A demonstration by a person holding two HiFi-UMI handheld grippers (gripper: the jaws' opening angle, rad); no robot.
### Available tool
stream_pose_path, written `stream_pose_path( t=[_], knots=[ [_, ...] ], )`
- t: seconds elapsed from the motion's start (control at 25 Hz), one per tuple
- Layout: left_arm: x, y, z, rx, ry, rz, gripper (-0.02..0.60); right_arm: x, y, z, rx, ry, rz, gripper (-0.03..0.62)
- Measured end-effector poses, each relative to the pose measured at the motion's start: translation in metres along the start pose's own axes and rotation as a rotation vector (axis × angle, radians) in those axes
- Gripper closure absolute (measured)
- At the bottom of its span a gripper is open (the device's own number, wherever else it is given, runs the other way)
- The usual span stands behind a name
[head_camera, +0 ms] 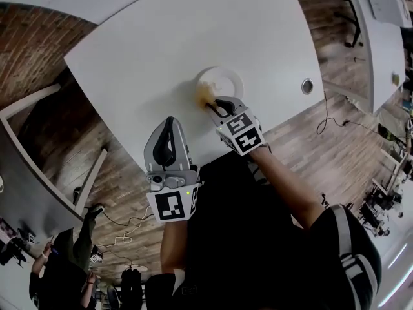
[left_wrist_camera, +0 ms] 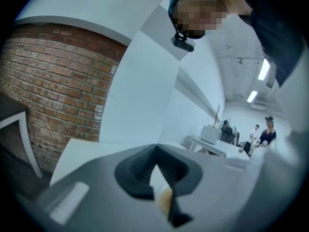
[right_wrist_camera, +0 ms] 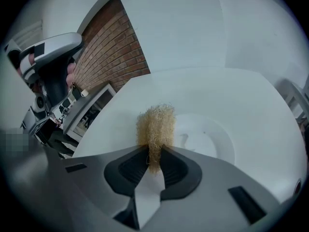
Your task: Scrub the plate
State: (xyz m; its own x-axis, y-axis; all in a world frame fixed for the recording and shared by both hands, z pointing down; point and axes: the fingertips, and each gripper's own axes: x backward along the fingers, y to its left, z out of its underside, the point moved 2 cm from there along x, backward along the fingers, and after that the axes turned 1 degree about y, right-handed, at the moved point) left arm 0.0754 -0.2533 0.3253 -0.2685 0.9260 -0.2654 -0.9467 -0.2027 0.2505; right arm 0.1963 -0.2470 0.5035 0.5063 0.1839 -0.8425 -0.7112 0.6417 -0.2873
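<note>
A small white plate lies on the white table, a little in from its near edge. My right gripper is shut on a tan fibrous scrubber, which rests at the plate's near-left rim. In the right gripper view the scrubber sticks out past the shut right gripper, with the plate just to its right. My left gripper hovers over the table's near edge, left of the plate and clear of it. In its own view the left gripper is shut, empty, and tilted up toward the walls.
A round cable grommet sits in the table at the right. The table's near edge runs diagonally; below it is a wooden floor with cables. A brick wall stands at the left. People stand at a desk far off.
</note>
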Motion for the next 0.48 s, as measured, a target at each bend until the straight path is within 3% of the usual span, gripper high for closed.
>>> stream_pose_path(
  t=[0.24,0.48],
  knots=[
    [0.012,0.012,0.001,0.008,-0.002,-0.031,0.577,-0.011,0.008,-0.014,0.032,-0.003,-0.017,0.533],
    [0.006,0.011,0.002,0.012,0.004,-0.033,0.577,-0.011,-0.015,-0.019,0.019,-0.005,-0.001,0.533]
  ],
)
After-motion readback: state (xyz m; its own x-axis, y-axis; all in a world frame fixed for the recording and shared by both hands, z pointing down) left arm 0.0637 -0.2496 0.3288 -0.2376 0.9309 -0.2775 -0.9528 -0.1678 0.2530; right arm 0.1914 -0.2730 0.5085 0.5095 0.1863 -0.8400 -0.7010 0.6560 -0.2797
